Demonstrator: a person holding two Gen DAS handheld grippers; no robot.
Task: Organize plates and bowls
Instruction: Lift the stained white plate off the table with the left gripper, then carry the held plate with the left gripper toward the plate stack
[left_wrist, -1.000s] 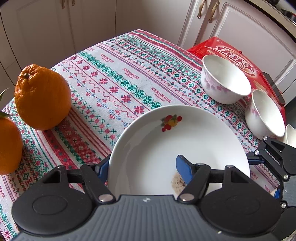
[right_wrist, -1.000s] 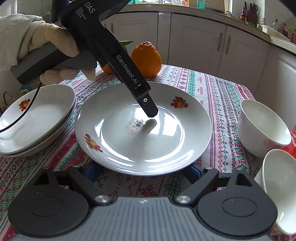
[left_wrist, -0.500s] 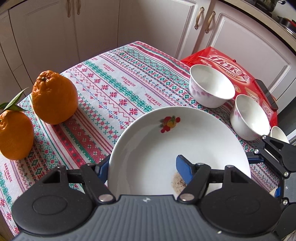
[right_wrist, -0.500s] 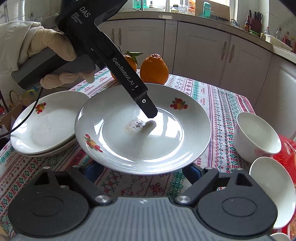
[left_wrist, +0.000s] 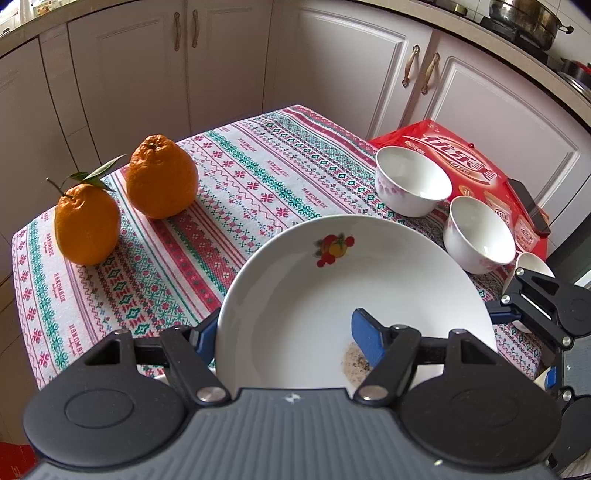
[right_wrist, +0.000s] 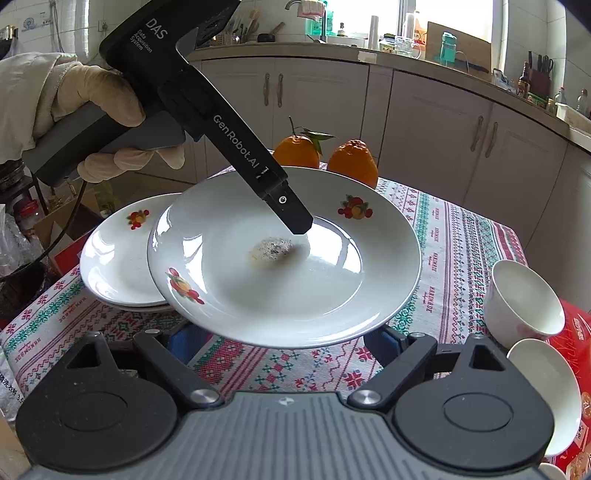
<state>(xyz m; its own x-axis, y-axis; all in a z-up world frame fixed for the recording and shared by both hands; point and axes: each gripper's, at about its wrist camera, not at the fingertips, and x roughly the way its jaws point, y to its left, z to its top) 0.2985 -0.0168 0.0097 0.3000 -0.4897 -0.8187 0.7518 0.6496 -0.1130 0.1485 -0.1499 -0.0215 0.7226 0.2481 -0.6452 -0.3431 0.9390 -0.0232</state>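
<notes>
A white plate (left_wrist: 332, 295) with fruit prints and a speckled stain hangs above the tablecloth. My left gripper (left_wrist: 286, 332) is shut on its rim, one blue pad on the inside and the other underneath; its upper finger (right_wrist: 291, 218) reaches into the dish. My right gripper (right_wrist: 284, 339) stands open with its pads spread beneath the plate's (right_wrist: 288, 266) near rim. A stack of matching plates (right_wrist: 114, 258) lies to the left, its right edge overlapped by the lifted plate. Two white bowls (left_wrist: 412, 181) (left_wrist: 478, 232) stand at the right, with a third (left_wrist: 533, 264) partly hidden.
Two oranges (left_wrist: 160, 177) (left_wrist: 86, 225) sit at the table's far side. A red package (left_wrist: 461, 155) with a dark phone (left_wrist: 528, 206) on it lies under and behind the bowls. A gloved hand (right_wrist: 92, 110) holds the left gripper. White cabinets surround the table.
The plate has risen off the cloth with both grippers and shifted left, now overlapping the stack's edge. Both cameras sit higher and see more of the table.
</notes>
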